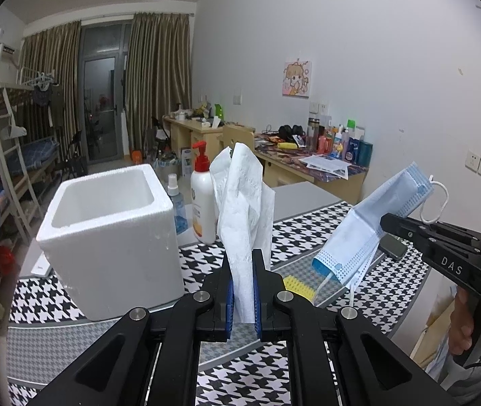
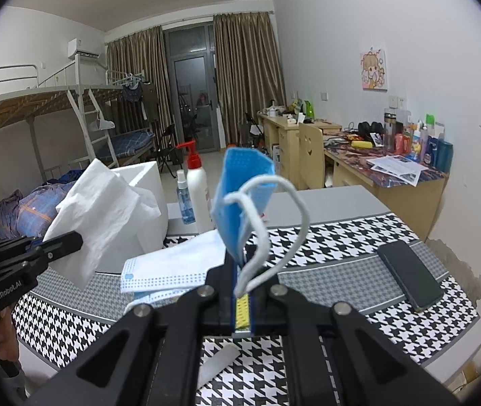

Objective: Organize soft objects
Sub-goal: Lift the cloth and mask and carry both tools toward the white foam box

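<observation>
A crumpled, embossed white tissue [image 1: 240, 209] stands pinched upright in the left gripper [image 1: 243, 291], raised beside the square white foam box [image 1: 112, 233]; the right gripper [image 2: 240, 270] clamps a pleated blue face mask [image 2: 240, 199], elastic loops dangling, above the houndstooth cloth [image 2: 341, 237].

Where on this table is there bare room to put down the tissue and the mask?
Free: the houndstooth cloth between phone and lotion bottle, and the grey strip behind. Crowded: near the foam box, spray bottle and loose masks.
</observation>
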The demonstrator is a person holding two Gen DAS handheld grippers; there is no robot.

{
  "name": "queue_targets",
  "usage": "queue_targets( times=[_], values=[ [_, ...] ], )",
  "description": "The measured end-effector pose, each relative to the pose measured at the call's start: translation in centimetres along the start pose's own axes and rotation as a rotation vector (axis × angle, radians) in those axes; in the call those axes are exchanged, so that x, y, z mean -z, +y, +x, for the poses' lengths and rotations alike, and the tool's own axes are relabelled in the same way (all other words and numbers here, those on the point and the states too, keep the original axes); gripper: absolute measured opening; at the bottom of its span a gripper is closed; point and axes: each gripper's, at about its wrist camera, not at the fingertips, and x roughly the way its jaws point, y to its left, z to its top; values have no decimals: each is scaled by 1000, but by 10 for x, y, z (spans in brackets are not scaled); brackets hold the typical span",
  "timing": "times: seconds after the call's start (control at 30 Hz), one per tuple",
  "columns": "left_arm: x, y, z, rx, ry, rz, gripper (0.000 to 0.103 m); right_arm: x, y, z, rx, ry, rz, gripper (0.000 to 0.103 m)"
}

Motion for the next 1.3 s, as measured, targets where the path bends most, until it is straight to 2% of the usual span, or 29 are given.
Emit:
queue_targets(
  times=[1.3],
  values=[
    [-53,12,6,-77,-94,21,9,-45,16,6,-35,-78,-28,7]
  ],
)
